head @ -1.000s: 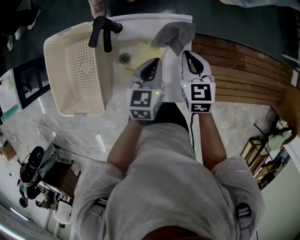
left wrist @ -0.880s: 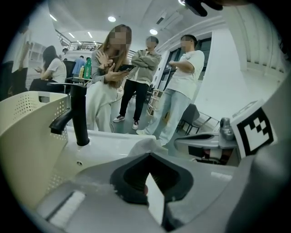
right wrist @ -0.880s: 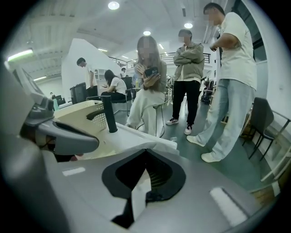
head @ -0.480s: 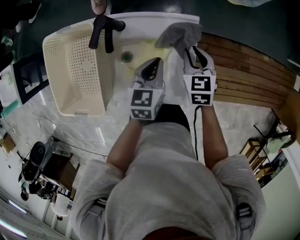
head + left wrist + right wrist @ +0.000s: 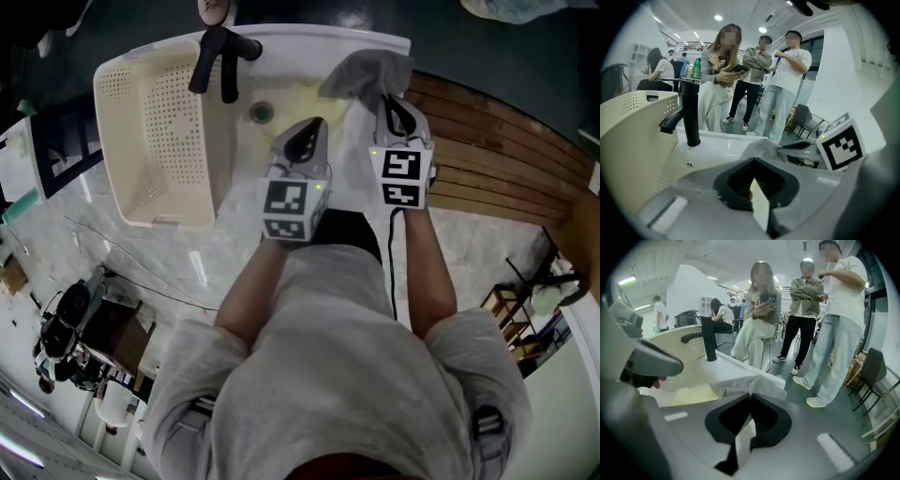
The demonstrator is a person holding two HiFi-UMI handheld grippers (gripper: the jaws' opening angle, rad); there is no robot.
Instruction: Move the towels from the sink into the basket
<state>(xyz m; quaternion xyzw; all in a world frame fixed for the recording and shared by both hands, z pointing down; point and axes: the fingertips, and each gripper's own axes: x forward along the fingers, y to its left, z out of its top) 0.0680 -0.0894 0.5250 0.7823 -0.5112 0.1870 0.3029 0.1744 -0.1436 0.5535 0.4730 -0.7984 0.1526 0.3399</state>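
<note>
Marble-patterned tabletop carries a white sink with a black faucet at its far rim, and wooden slats run off to the right of it. We see a cream perforated basket standing just left of the basin, its long side close under the faucet.

Both towels are at the sink, outside the basket. We find a yellow towel lying down in the basin, to the right of the drain. A grey towel is draped over the far right corner of the rim.

We hold the left gripper above the basin, over the near edge of the yellow towel. Its jaws are pressed together with nothing clamped. In the left gripper view we see only a thin slit between them, with pale yellow showing behind it.

We hold the right gripper beside it, a little apart, with its tips at the near edge of the grey towel. Its jaws have just been closing and now pinch a fold of that towel. In the right gripper view the cloth bunches at the tips and spreads out beyond them over the sink rim.

Beyond the sink we see several people standing on a dark floor.
</note>
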